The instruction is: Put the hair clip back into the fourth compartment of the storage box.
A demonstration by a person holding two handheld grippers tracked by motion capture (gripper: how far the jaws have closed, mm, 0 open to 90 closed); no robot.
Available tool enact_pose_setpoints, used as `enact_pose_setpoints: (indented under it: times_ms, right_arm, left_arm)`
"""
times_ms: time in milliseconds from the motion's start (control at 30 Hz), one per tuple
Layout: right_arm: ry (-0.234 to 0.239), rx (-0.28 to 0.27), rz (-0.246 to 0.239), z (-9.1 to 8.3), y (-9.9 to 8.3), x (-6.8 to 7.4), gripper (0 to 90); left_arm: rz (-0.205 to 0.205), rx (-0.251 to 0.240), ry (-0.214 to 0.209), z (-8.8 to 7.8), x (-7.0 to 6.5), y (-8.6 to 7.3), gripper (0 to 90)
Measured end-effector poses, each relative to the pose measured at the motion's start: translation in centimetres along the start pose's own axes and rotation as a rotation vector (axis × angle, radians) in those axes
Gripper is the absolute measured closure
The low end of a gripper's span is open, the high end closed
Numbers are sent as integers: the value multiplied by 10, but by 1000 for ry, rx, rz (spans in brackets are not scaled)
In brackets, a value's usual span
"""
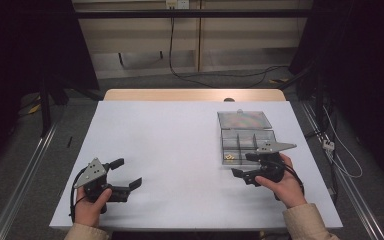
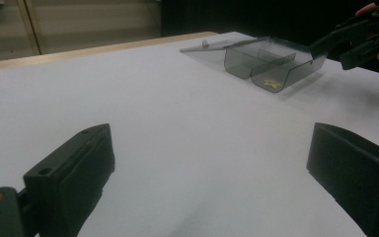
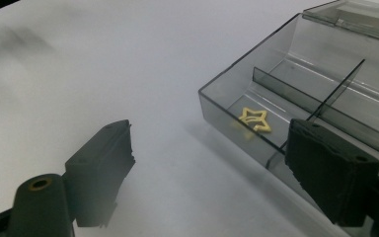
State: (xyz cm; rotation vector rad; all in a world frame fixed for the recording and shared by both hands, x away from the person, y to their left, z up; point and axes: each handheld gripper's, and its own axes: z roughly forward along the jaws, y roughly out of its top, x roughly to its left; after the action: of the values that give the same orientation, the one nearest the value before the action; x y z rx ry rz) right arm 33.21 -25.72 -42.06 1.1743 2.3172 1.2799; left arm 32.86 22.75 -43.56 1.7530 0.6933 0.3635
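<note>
box (image 1: 247,140) lid back for access | star (image 3: 254,120) in near-left cell | right tongs (image 1: 244,166) agape, empty, beside box | left tongs (image 1: 125,173) agape, empty, far off

The table (image 1: 170,145) has a plain white top, and a light wooden edge (image 1: 190,94) shows along its far side. Around it lies grey carpeted floor (image 1: 75,120), with metal rails (image 1: 27,170) running along both sides and black cables (image 1: 215,76) looping across the carpet towards a pale wall unit with beige panels (image 1: 145,35), where a socket (image 1: 176,4) sits at the top. Both far corners of the room fall into deep shadow, while even light falls on the table.
</note>
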Motion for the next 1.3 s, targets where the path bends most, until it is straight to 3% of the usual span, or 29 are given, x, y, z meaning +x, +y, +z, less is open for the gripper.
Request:
enact_pose_setpoints:
  times_ms: [1300]
  right_arm:
    - [-6, 27, -25, -14, -42, -2, 183]
  left_arm:
    - [-3, 0, -2, 0, 0, 0, 41]
